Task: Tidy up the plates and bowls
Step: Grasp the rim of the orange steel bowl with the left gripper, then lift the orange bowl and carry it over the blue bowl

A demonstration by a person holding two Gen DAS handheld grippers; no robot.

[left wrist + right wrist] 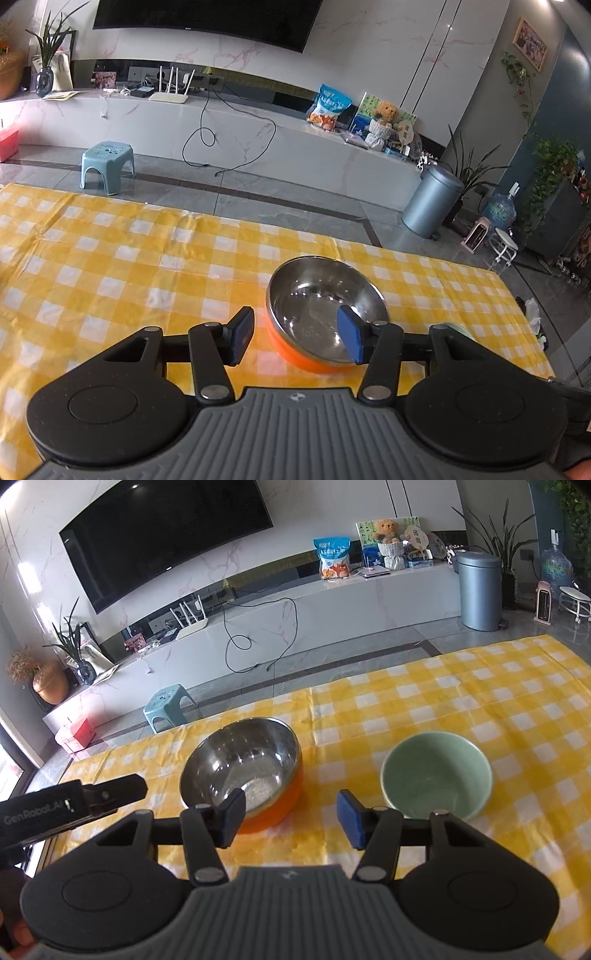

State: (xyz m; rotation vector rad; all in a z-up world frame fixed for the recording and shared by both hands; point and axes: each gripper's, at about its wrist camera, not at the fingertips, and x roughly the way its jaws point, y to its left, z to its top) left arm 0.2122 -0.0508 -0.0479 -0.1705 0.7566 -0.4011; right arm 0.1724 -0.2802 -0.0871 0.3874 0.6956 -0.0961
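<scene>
An orange bowl [325, 306] with a steel inside stands on the yellow checked tablecloth [110, 258]. My left gripper [297, 338] is open. Its right pad hangs over the bowl's inside and its left pad is just outside the near left rim, with neither pressing. In the right wrist view the same orange bowl [240, 764] sits left of a pale green bowl [436, 775], both upright and empty. My right gripper [291, 819] is open between the two bowls, and its left pad overlaps the orange bowl's near rim. A sliver of the green bowl [458, 328] shows behind the left gripper's linkage.
The left gripper's black finger [118, 792] reaches in from the left edge beside the orange bowl. The table's far edge [221, 218] drops to a grey tiled floor with a blue stool [107, 166], a grey bin [432, 199] and a long white TV console.
</scene>
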